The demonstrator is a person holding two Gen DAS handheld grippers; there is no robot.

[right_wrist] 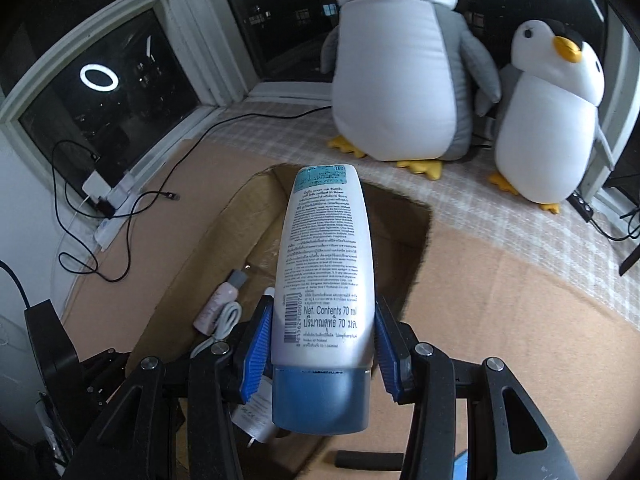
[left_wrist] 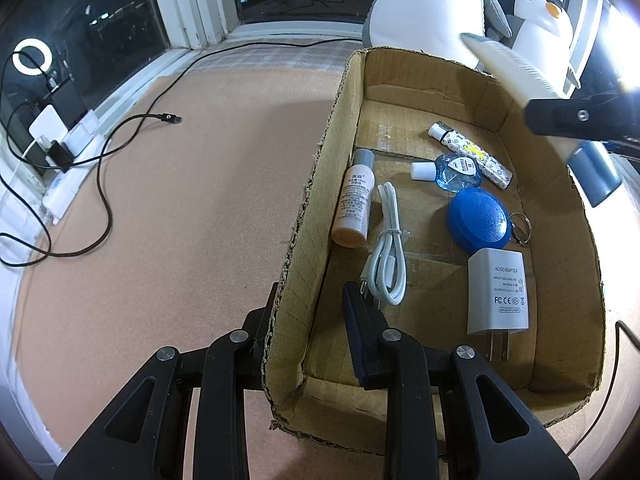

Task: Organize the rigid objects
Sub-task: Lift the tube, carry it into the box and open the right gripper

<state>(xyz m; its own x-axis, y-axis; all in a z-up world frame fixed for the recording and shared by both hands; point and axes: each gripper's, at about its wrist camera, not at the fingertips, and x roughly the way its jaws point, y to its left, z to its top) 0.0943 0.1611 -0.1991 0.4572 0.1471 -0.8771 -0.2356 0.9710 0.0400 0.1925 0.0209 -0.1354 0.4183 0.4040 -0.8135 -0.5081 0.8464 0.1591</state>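
Note:
A cardboard box (left_wrist: pixel 312 208) lies on the brown mat. In it are a small pink bottle (left_wrist: pixel 356 200), a white cable (left_wrist: pixel 386 248), a blue round case (left_wrist: pixel 478 220), a clear blue bottle (left_wrist: pixel 452 170), a patterned tube (left_wrist: pixel 472 152) and a white adapter (left_wrist: pixel 498 292). My left gripper (left_wrist: pixel 310 300) is shut on the box's left wall, one finger outside and one inside. My right gripper (right_wrist: pixel 324 344) is shut on a white lotion bottle (right_wrist: pixel 326 264) with a blue cap, held above the box (right_wrist: pixel 224 232); the bottle also shows in the left wrist view (left_wrist: pixel 516 68).
Two plush penguins (right_wrist: pixel 400 60) stand behind the box by the window. A black cable (left_wrist: pixel 120 136) snakes over the mat to a power strip (left_wrist: pixel 60 184) at the left wall. A black cylinder (right_wrist: pixel 368 460) lies near the right gripper.

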